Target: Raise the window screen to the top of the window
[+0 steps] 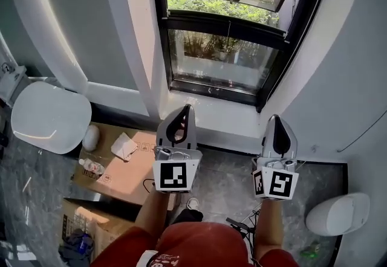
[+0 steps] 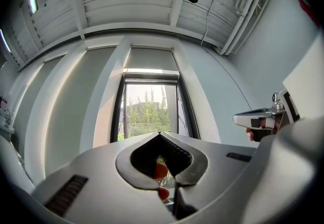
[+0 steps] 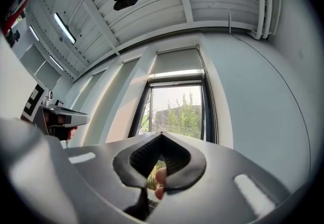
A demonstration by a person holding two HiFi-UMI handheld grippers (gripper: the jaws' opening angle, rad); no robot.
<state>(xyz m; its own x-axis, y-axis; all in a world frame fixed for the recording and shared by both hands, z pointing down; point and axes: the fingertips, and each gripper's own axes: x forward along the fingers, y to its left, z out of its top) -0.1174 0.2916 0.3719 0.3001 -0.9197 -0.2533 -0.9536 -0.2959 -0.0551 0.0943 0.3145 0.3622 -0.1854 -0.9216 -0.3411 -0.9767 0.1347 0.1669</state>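
The black-framed window [image 1: 222, 54] is ahead of me, with greenery behind the glass and a dark crossbar [image 1: 227, 23] partway up. In the gripper views a grey screen panel [image 2: 150, 59] [image 3: 178, 61] sits above the glass at the top of the frame. My left gripper [image 1: 186, 109] points at the sill below the window's left corner, with its jaws shut and nothing in them. My right gripper [image 1: 276, 118] is level with it, below the window's right corner, also shut and holding nothing. Both are short of the window. Each gripper view looks along its closed tips [image 2: 160, 134] [image 3: 162, 134] toward the glass.
White curved wall panels [image 1: 130, 30] flank the window. On the floor at left are a white rounded lid [image 1: 51, 116] and cardboard boxes [image 1: 124, 166] with a small bottle [image 1: 91, 167]. A white rounded object [image 1: 337, 214] lies at the lower right.
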